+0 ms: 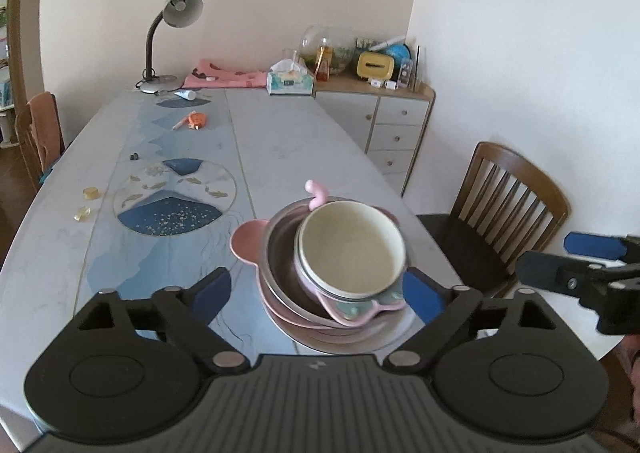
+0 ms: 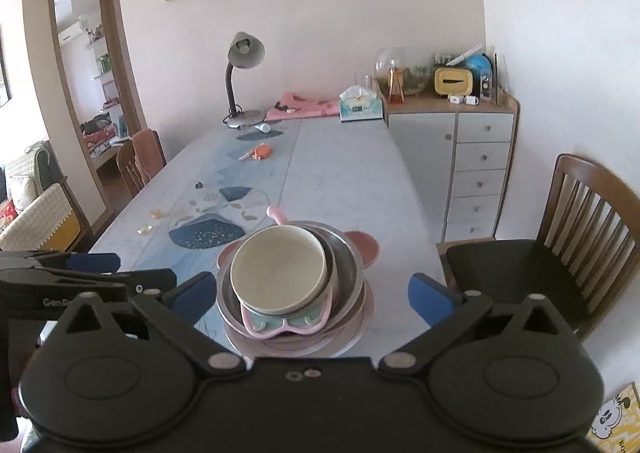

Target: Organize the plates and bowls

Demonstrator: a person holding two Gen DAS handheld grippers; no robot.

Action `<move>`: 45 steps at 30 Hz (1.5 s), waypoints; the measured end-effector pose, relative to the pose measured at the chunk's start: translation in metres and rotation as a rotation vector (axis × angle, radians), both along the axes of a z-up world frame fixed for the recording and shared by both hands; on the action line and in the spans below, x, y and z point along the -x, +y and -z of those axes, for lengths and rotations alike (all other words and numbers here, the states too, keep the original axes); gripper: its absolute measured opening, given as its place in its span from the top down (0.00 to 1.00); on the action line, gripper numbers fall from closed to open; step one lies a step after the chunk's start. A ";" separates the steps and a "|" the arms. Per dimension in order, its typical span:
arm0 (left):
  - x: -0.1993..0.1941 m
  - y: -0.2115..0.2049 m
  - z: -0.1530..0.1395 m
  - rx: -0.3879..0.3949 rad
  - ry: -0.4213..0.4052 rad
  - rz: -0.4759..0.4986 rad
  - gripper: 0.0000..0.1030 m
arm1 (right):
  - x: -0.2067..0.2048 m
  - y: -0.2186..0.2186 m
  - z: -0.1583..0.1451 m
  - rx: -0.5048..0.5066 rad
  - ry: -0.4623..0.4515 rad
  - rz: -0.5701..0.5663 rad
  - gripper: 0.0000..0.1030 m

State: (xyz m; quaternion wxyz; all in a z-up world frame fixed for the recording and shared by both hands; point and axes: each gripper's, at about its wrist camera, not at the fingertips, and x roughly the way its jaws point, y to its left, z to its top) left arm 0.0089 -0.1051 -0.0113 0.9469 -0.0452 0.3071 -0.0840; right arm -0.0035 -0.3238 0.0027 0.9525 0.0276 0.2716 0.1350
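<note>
Left gripper (image 1: 318, 295) jaws wide, nothing between the pads, stack of dishes (image 1: 332, 273) just beyond on the table (image 1: 280, 141). Cream bowl (image 1: 352, 245) on top, tilted, inside a metal bowl (image 1: 280, 253), pink plates (image 1: 248, 241) beneath. Right gripper (image 1: 576, 261) at the right edge.

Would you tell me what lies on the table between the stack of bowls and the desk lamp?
The orange tape measure, a white tube near the desk lamp, otherwise bare table beyond the stack of bowls, in both wrist views.

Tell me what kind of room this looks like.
Most likely a home dining room: a long dining table with wooden chairs, a drawer cabinet against the wall, and stacked bowls and plates on the table's near end.
</note>
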 end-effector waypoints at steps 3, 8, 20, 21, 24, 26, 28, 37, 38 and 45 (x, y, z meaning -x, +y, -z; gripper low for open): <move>0.017 -0.007 -0.004 -0.004 -0.014 -0.022 0.00 | 0.014 -0.004 0.001 -0.010 -0.005 0.001 0.00; 0.039 -0.014 -0.009 -0.009 -0.018 -0.049 0.00 | 0.033 -0.002 0.001 -0.007 -0.008 -0.005 0.00; 0.064 -0.016 -0.020 -0.038 -0.017 -0.106 0.00 | 0.049 0.005 -0.009 -0.017 -0.035 -0.034 0.00; 0.064 -0.016 -0.021 -0.042 -0.017 -0.107 0.00 | 0.048 0.006 -0.009 -0.018 -0.036 -0.038 0.00; 0.065 -0.017 -0.022 -0.046 -0.018 -0.106 0.00 | 0.047 0.007 -0.010 -0.021 -0.035 -0.038 0.00; 0.064 -0.017 -0.022 -0.050 -0.015 -0.105 0.00 | 0.047 0.007 -0.009 -0.032 -0.032 -0.035 0.00; 0.063 -0.017 -0.023 -0.049 -0.012 -0.105 0.00 | 0.046 0.008 -0.010 -0.044 -0.023 -0.033 0.00; 0.059 -0.015 -0.024 -0.053 -0.016 -0.103 0.00 | 0.041 0.009 -0.009 -0.057 0.010 -0.017 0.00; 0.058 -0.015 -0.024 -0.051 -0.015 -0.103 0.00 | 0.041 0.009 -0.009 -0.059 0.011 -0.016 0.00; 0.056 -0.016 -0.023 -0.053 -0.011 -0.098 0.00 | 0.037 0.009 -0.007 -0.064 0.019 -0.017 0.00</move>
